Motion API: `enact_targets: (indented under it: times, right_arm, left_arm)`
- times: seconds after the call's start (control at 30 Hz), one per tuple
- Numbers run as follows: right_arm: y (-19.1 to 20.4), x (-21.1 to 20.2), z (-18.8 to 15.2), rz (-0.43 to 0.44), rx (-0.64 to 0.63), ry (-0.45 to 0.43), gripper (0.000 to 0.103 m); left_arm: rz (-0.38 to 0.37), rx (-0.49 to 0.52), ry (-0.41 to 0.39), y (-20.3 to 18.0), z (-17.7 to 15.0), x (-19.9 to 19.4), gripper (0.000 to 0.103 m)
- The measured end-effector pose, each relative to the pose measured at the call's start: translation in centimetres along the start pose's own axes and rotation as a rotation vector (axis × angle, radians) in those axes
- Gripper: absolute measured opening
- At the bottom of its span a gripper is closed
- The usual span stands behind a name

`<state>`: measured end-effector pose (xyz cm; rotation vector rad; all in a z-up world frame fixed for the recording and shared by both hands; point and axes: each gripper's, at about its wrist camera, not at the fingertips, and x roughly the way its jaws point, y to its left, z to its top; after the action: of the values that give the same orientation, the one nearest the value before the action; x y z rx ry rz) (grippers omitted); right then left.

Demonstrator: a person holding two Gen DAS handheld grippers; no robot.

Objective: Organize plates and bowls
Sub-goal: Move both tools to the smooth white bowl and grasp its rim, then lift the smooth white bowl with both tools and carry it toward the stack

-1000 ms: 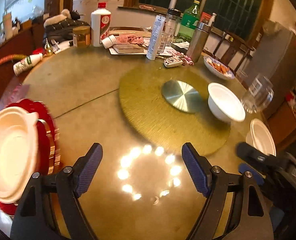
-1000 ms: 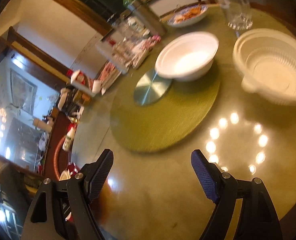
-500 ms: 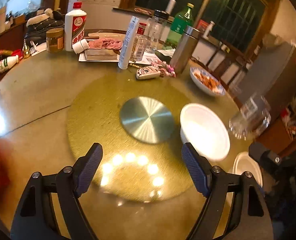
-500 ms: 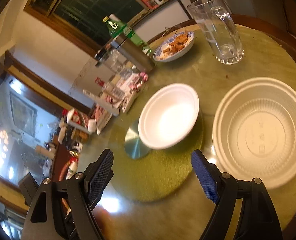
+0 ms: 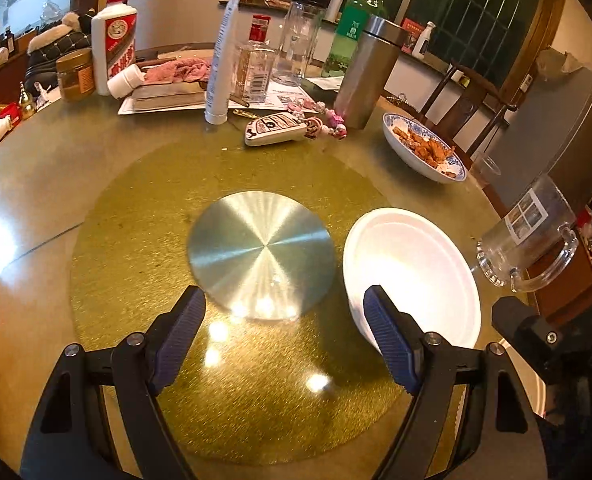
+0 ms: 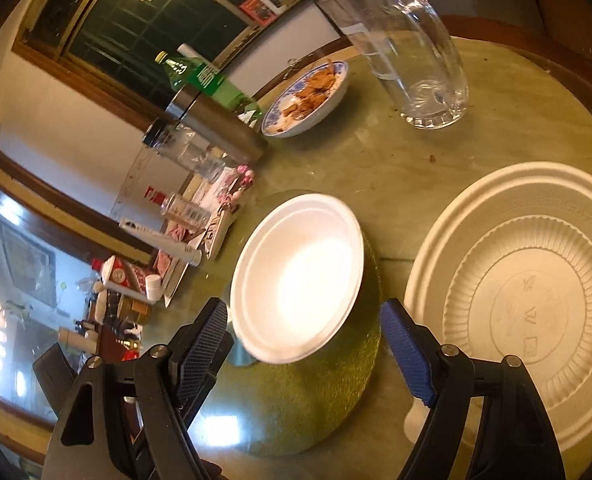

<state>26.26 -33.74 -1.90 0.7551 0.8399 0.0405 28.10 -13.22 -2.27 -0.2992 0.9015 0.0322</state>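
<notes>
A white foam bowl point(image 5: 412, 272) sits on the right edge of the gold turntable mat point(image 5: 136, 208); it also shows in the right wrist view point(image 6: 296, 276). My left gripper point(image 5: 284, 332) is open and empty, its right finger just in front of the bowl's near rim. My right gripper point(image 6: 308, 348) is open and empty, jaws either side of the bowl's near rim, slightly short of it. A large ribbed plastic bowl point(image 6: 524, 304) sits on the table to the right of the foam bowl.
A glass mug point(image 5: 532, 236) stands right of the foam bowl, also in the right wrist view point(image 6: 412, 52). A blue-patterned dish of food point(image 5: 424, 148) lies behind. Bottles, a steel flask point(image 5: 368, 72), a key fob point(image 5: 276, 130) and papers crowd the far side. A metal disc point(image 5: 260, 250) marks the mat's centre.
Both grippers swung toward the white foam bowl and closed in on it. The red plates and bowl at the left have left the left wrist view.
</notes>
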Motion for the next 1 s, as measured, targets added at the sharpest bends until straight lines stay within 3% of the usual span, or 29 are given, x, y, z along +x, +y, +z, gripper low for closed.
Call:
enact_targets:
  times: [0.23, 0.3, 0.43, 0.53, 0.6, 0.67, 0.7, 0.73, 1.0]
  right_arm:
    - [0.2, 1.3, 0.4, -0.056, 0.000, 0.021, 0.066]
    - [0.3, 1.8, 0.4, -0.073, -0.007, 0.034, 0.064]
    - [0.2, 2.6, 0.5, -0.110, -0.006, 0.056, 0.061]
    - [0.1, 3.3, 0.7, -0.135, -0.004, 0.081, 0.053]
    - [-0.2, 3.8, 0.9, -0.157, 0.001, 0.099, 0.034]
    - [-0.3, 4.2, 0.8, -0.152, 0.002, 0.121, 0.022]
    - [-0.2, 4.2, 0.6, -0.137, -0.006, 0.133, 0.011]
    - [0.1, 4.1, 0.3, -0.141, -0.019, 0.138, 0.008]
    - [2.5, 1.0, -2.9, -0.074, -0.083, 0.074, 0.006]
  left_arm:
    - [0.001, 0.017, 0.003, -0.8, 0.2, 0.8, 0.076]
    - [0.001, 0.019, 0.012, -0.9, 0.3, 1.1, 0.068]
    - [0.006, 0.043, 0.035, -1.3, 0.2, 1.8, 0.061]
    - [0.004, 0.057, 0.066, -1.5, 0.1, 2.3, 0.046]
    - [0.023, 0.085, 0.073, -1.7, -0.1, 2.7, 0.030]
    - [0.001, 0.127, 0.076, -2.1, -0.3, 2.6, 0.017]
    - [0.009, 0.155, 0.074, -2.4, -0.4, 2.2, 0.016]
    - [0.018, 0.170, 0.067, -2.5, -0.5, 1.9, 0.016]
    - [0.011, 0.179, -0.035, 0.3, -1.0, -3.7, 0.014]
